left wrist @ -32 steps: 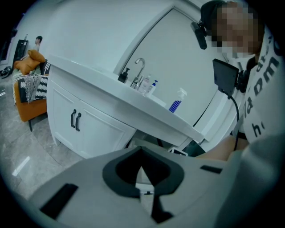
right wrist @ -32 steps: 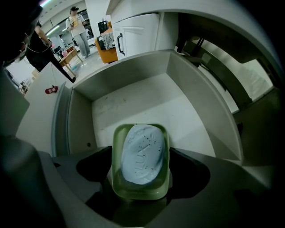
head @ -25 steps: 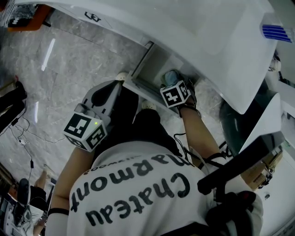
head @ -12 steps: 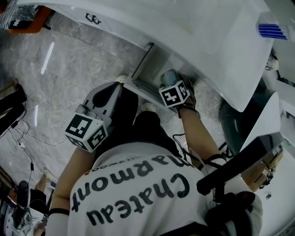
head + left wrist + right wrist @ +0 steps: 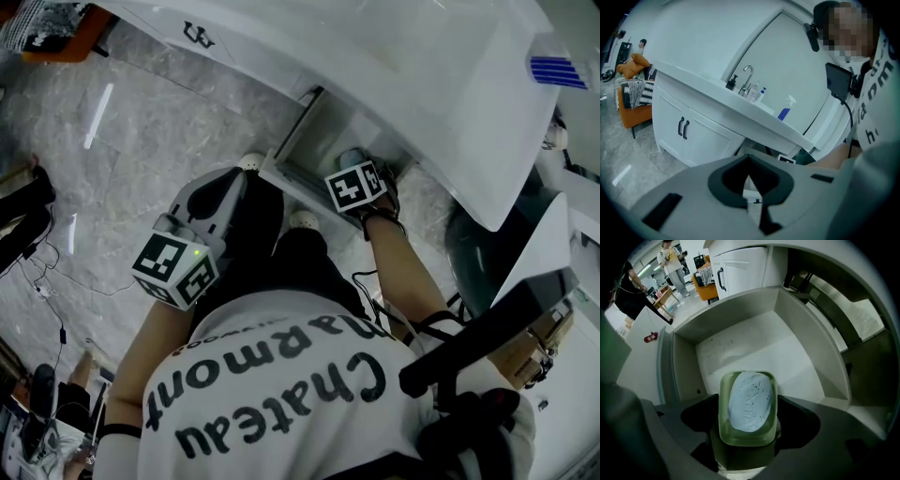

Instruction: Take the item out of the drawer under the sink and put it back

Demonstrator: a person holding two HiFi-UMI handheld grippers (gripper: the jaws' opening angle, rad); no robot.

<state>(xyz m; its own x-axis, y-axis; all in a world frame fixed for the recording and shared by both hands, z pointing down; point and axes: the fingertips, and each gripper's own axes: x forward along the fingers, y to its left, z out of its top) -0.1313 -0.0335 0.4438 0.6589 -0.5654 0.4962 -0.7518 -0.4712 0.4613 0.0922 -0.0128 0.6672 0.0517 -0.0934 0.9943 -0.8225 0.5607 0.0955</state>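
Observation:
The drawer [image 5: 305, 141] under the white sink counter [image 5: 422, 66] stands pulled out, and its pale floor [image 5: 759, 348] is bare. My right gripper [image 5: 747, 446] is shut on a green soap dish [image 5: 723, 404] that carries a pale blue bar of soap [image 5: 749, 401]. It holds the dish just above the drawer's front part. In the head view the right gripper [image 5: 351, 161] reaches into the drawer opening, with the soap dish [image 5: 349, 155] just past its marker cube. My left gripper [image 5: 242, 169] hangs left of the drawer front, shut with nothing in it; in its own view the left gripper [image 5: 748, 176] points toward the cabinet.
On the counter stand a faucet [image 5: 748, 77], small bottles and a spray bottle [image 5: 785, 108]. White cabinet doors with dark handles [image 5: 684, 128] lie left of the drawer. An orange chair [image 5: 633, 103] is further left. People stand in the background [image 5: 670, 258]. Grey tiled floor [image 5: 112, 141] lies below.
The right gripper with the soap dish has edged slightly further over the drawer. The left gripper has hardly moved.

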